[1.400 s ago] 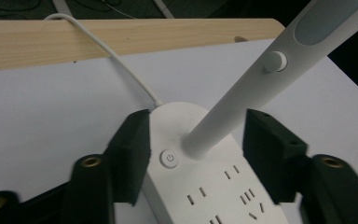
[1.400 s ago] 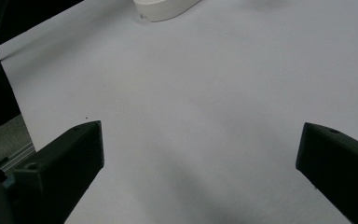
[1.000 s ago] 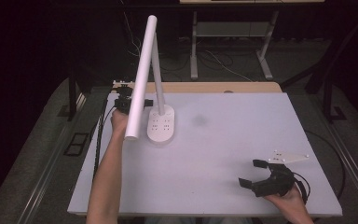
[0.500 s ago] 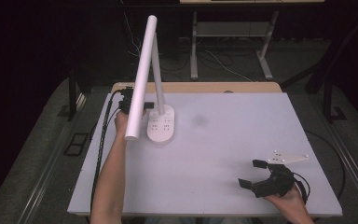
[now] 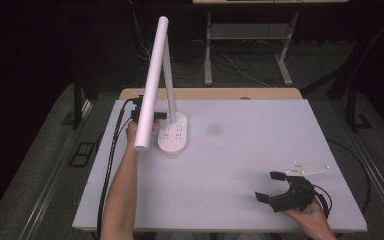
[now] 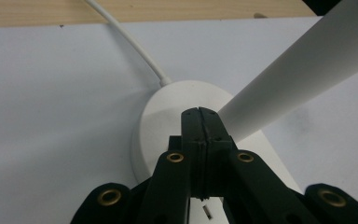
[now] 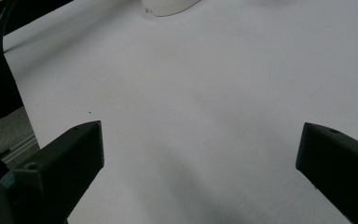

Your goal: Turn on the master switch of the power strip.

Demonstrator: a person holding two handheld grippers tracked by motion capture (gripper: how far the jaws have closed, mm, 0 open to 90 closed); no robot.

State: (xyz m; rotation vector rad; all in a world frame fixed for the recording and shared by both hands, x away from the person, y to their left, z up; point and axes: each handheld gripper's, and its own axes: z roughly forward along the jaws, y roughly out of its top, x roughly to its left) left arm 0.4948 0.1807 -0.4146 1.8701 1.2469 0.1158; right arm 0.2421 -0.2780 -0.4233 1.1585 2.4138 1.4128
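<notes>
Almost nothing has moved since a moment ago: from the high view, the left hand-held gripper [image 5: 161, 116] still sits at the base [image 5: 173, 135] of the white desk lamp [image 5: 152, 85], far left on the counter [image 5: 240, 150]. The left gripper view shows its jaws pressed together, holding nothing, tips over the base beside the stem [image 6: 303, 70]; maybe pressing a button. The right gripper view shows the right hand-held gripper [image 7: 200, 158] wide open and empty.

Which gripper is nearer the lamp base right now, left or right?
Left. The left gripper sits shut right over the lamp base, beside the stem. The right gripper rests open near the table's front right corner, well away from it.
</notes>
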